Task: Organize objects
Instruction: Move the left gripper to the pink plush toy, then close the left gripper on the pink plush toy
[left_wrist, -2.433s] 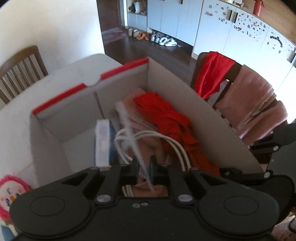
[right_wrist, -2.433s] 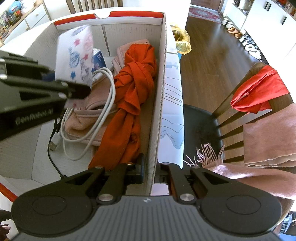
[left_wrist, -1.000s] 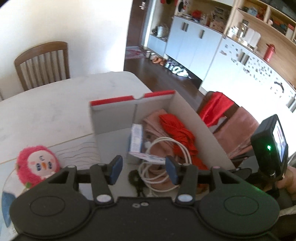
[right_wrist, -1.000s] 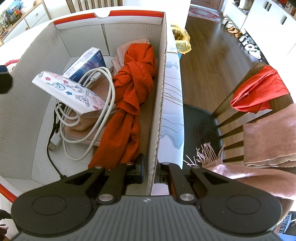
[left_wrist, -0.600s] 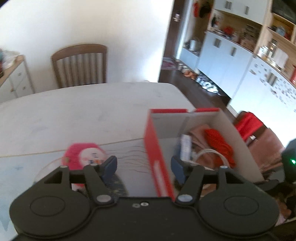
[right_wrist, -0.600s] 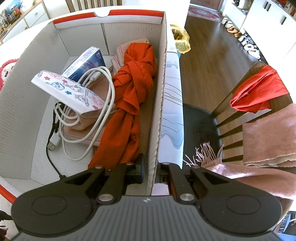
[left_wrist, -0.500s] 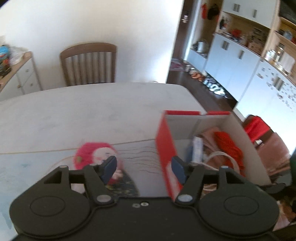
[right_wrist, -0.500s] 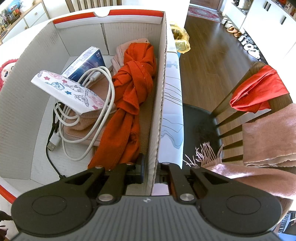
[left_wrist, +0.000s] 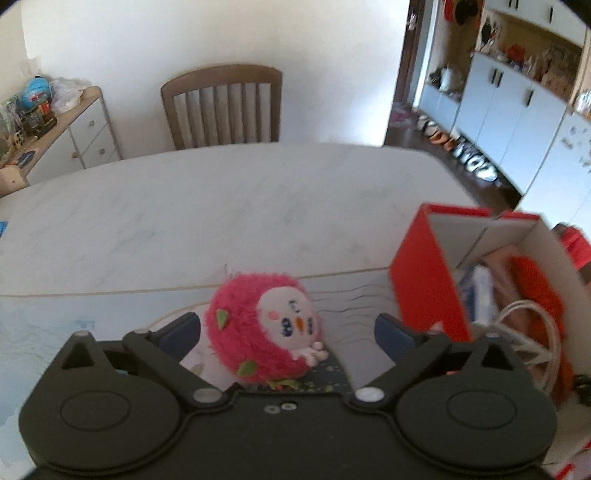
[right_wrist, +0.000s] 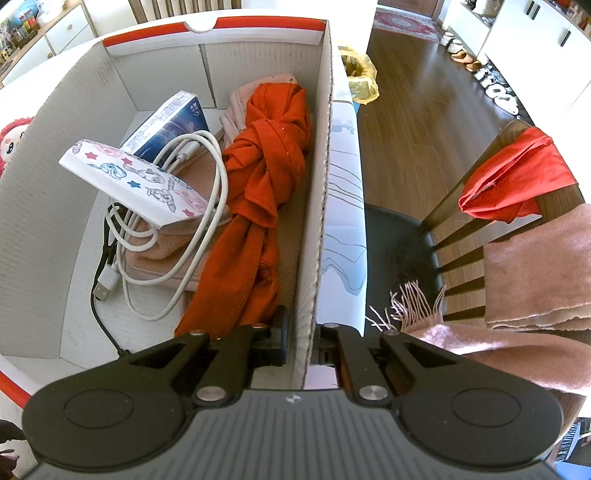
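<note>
A pink plush toy (left_wrist: 264, 326) with a white face sits on the table between the open fingers of my left gripper (left_wrist: 288, 328); the fingers do not touch it. The red and white cardboard box (left_wrist: 424, 273) stands to its right. In the right wrist view the box (right_wrist: 48, 206) holds a star-patterned pouch (right_wrist: 136, 181), a blue packet (right_wrist: 173, 122), a white cable (right_wrist: 207, 206), a pink towel (right_wrist: 166, 254) and an orange cloth (right_wrist: 258, 206). My right gripper (right_wrist: 301, 343) is shut on the box's right wall (right_wrist: 314, 221). The plush (right_wrist: 11, 140) peeks beyond the left wall.
The white marble table (left_wrist: 221, 206) stretches beyond the plush, with a wooden chair (left_wrist: 221, 107) behind it. A printed mat (left_wrist: 55, 332) lies under the plush. Right of the box stands a chair (right_wrist: 461, 240) draped with red and pink cloths, above wooden floor.
My left gripper let go of the star-patterned pouch in the box, opened, rose out and swung left; the pink plush now sits between its fingers. The right gripper has stayed still.
</note>
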